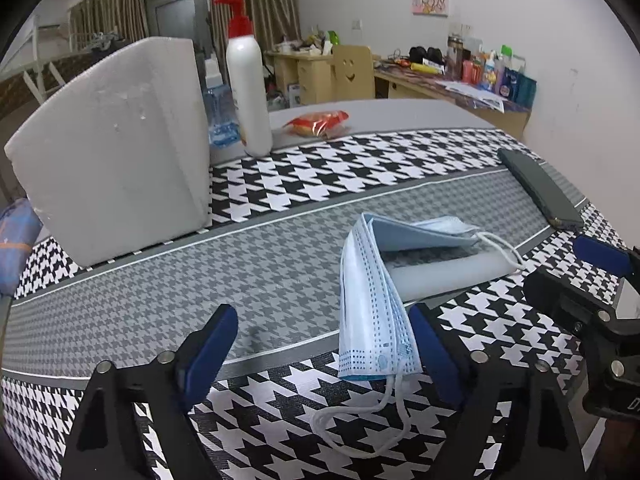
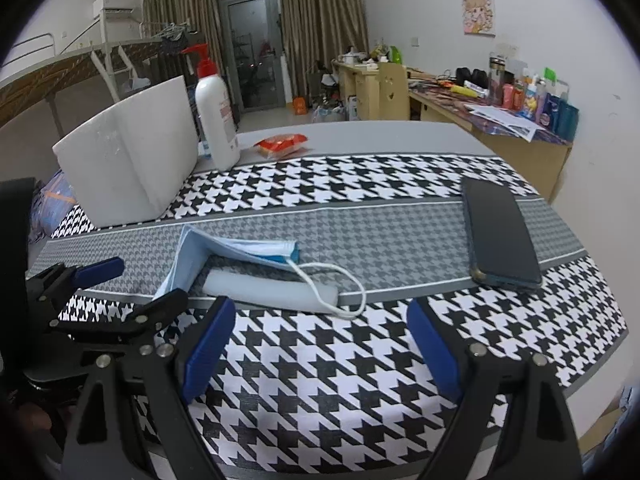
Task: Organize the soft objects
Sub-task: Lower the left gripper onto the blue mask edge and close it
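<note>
Mask (image 1: 374,300) lies folded just inside left gripper's (image 1: 326,344) spread jaws.

Face mask (image 1: 372,304), disposable, pale blue with white elastic ear loops (image 1: 360,424): lies crumpled and folded over itself in an L-shape on the houndstooth cloth, one half draped over the foam block. Foam block (image 2: 272,286), white, long and narrow: lies flat across the border between the grey band and the black-and-white band, partly covered by the mask.
</note>
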`<state>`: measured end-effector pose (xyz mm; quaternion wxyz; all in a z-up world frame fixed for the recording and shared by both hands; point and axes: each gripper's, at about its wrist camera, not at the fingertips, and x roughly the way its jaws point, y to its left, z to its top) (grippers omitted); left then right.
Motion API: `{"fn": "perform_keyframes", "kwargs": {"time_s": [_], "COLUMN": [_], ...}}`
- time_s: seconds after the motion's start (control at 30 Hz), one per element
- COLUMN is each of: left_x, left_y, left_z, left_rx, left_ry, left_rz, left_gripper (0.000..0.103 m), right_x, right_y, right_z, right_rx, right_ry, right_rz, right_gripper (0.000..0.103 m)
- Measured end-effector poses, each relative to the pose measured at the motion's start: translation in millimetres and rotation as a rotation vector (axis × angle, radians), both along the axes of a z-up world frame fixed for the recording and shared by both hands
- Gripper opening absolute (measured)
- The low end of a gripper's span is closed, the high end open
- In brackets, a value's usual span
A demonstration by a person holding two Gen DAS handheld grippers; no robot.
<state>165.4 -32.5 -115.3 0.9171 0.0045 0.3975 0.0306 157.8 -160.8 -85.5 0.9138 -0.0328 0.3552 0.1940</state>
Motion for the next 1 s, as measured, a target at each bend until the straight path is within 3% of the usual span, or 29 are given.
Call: {"fn": "perform_keyframes", "kwargs": {"time_s": [0.3, 0.67, 0.8, 1.0], "left_x": [8, 20, 23, 18], "left_y": [2, 0, 9, 28], "left_z": [-8, -7, -3, 9], "left_rx": [-0.01, -0.003, -0.014, -0.071], "left_ry": [0.054, 0.056, 0.032, -0.013], "left_rz": [0.0, -0.013, 0.005, 0.035], "left_gripper": [0.067, 0.02, 0.011, 0.011], "right_x": [8, 15, 16, 20], "right_y": [7, 3, 0, 2], "right_z": [-8, -12, -12, -11], "right_rx": [0.005, 0.021, 0.023, 0.02], "right_ry": [0.047, 0.067, 0.069, 0.069], "right_rz": [0.053, 0.057, 0.054, 0.061], "right_gripper": [0.091, 0.091, 0.091, 0.091]}}
